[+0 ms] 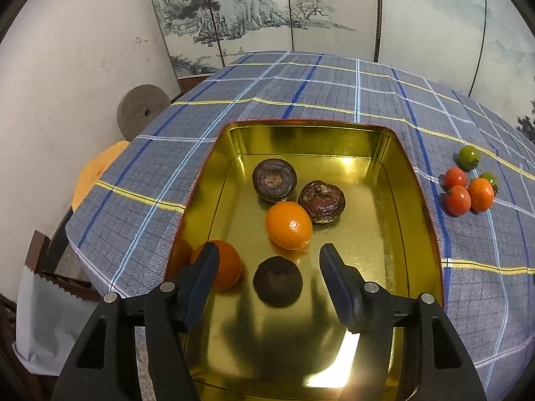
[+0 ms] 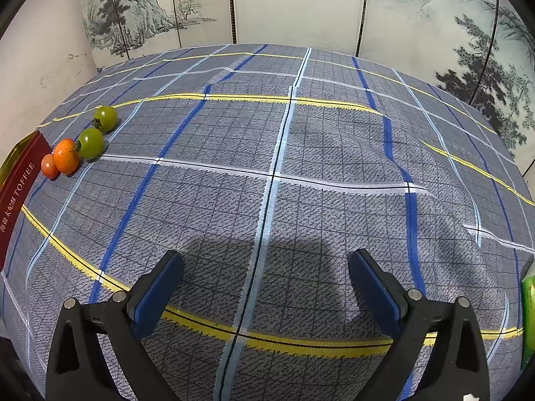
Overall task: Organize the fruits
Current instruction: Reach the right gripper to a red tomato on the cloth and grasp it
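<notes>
A gold tin box (image 1: 414,200) sits on the plaid tablecloth. In it lie two oranges (image 1: 288,224) (image 1: 229,265) and three dark round fruits (image 1: 274,180) (image 1: 321,201) (image 1: 277,280). My left gripper (image 1: 269,262) is open and empty above the box, over the nearest dark fruit. A cluster of small red, orange and green tomatoes (image 1: 468,187) lies on the cloth right of the box; it also shows in the right wrist view (image 2: 78,145). My right gripper (image 2: 265,274) is open and empty over bare cloth.
The box's red side reads TOFFEE (image 2: 16,193). A green packet (image 2: 528,317) sits at the right edge. A painted folding screen (image 2: 267,3) stands behind the table. A stone disc (image 1: 143,110) and an orange stool (image 1: 97,170) are left of the table.
</notes>
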The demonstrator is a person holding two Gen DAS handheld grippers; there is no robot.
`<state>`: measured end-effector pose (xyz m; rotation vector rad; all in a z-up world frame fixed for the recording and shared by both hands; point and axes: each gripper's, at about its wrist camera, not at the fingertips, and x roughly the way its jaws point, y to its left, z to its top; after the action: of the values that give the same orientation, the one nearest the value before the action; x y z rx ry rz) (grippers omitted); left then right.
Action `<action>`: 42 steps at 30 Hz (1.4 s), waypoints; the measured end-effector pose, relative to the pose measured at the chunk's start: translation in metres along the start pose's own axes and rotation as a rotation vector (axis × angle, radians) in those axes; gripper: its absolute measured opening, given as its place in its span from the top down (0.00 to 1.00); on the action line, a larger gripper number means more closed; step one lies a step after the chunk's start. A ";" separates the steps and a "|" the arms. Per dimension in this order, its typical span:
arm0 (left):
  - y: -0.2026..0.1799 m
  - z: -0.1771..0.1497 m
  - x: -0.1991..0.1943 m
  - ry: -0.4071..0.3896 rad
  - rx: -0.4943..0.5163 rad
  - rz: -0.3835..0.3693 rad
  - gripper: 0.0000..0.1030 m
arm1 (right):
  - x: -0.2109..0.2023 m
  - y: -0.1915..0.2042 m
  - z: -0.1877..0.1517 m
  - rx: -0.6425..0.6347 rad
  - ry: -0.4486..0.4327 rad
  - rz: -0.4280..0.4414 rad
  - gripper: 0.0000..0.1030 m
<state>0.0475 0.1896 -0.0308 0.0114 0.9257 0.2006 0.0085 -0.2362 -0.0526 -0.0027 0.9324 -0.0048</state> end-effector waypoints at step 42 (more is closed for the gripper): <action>0.009 -0.005 -0.034 -0.027 -0.014 -0.070 0.37 | 0.026 0.255 0.089 -0.646 -0.003 0.409 0.63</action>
<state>0.0219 0.1921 -0.0062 -0.0310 0.8964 0.1415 0.0959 0.0187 -0.0214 -0.4094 0.8840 0.6745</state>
